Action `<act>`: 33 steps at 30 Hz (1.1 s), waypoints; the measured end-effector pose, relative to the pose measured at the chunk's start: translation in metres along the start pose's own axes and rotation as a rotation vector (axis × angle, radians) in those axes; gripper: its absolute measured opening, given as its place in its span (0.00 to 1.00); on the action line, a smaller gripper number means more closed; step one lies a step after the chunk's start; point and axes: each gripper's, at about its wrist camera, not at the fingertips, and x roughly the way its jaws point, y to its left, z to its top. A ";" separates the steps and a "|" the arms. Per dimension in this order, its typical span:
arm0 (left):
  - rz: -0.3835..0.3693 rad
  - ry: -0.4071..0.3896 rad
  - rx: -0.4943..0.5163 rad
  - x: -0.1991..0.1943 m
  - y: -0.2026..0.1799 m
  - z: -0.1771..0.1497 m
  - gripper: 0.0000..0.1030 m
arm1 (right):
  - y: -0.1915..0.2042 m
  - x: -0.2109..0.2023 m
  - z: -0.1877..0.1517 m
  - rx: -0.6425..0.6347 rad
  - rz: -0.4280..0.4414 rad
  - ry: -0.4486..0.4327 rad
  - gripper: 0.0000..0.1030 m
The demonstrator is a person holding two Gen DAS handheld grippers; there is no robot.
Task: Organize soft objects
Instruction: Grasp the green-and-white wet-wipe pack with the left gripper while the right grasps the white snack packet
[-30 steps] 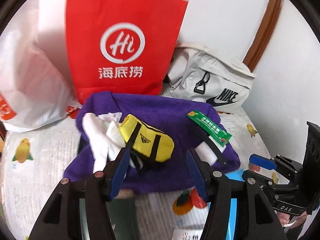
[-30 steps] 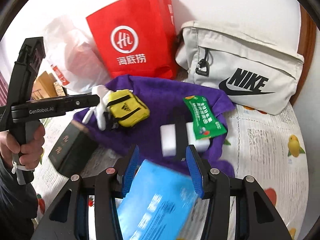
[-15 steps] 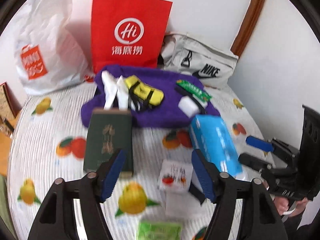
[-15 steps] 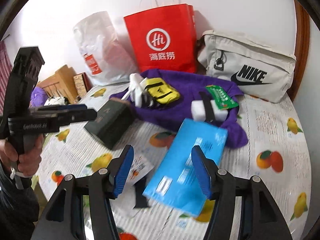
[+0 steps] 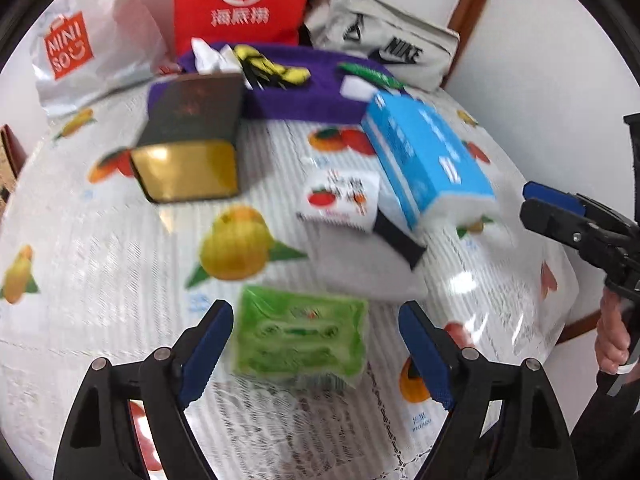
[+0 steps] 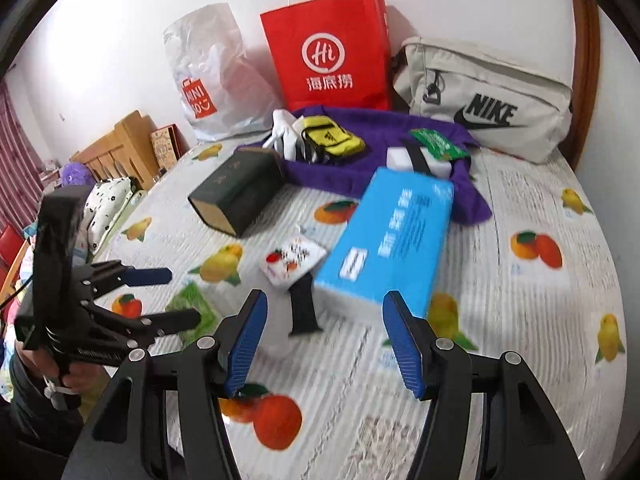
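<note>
My left gripper [image 5: 316,354] is open, and a green tissue pack [image 5: 300,334] lies on the table between its fingers, not gripped. My right gripper [image 6: 324,344] is open and empty, above the near end of a blue tissue box [image 6: 388,236]. A purple towel [image 6: 360,160] at the back carries white gloves [image 6: 286,128], a yellow pouch [image 6: 332,140], a white sponge [image 6: 416,160] and a green packet [image 6: 438,144]. The left gripper also shows in the right wrist view [image 6: 160,296], open over the green pack [image 6: 192,304].
A dark green box [image 6: 236,192] and a small fruit-printed packet [image 6: 294,260] lie mid-table. A red paper bag [image 6: 328,52], a white Miniso bag [image 6: 208,76] and a grey Nike bag [image 6: 488,100] stand along the back wall. The fruit-print tablecloth [image 6: 520,300] covers the round table.
Both grippers have drawn back from the purple towel toward the table's near side. The green tissue pack has come between the left fingers. Both stay open.
</note>
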 end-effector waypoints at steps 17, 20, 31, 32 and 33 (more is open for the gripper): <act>0.048 -0.061 -0.104 0.005 0.059 -0.003 0.25 | 0.031 0.036 -0.004 -0.044 -0.001 0.057 0.58; 0.070 -0.078 -0.116 0.002 0.067 -0.003 0.25 | 0.040 0.044 -0.001 -0.076 0.003 0.053 0.58; 0.040 -0.134 -0.181 0.009 0.085 -0.003 0.24 | 0.060 0.065 -0.001 -0.187 -0.021 0.031 0.49; 0.041 -0.136 -0.178 0.009 0.085 -0.002 0.24 | 0.061 0.066 0.000 -0.197 -0.027 0.028 0.49; 0.042 -0.136 -0.177 0.009 0.085 -0.001 0.23 | 0.064 0.067 0.000 -0.216 -0.040 0.022 0.49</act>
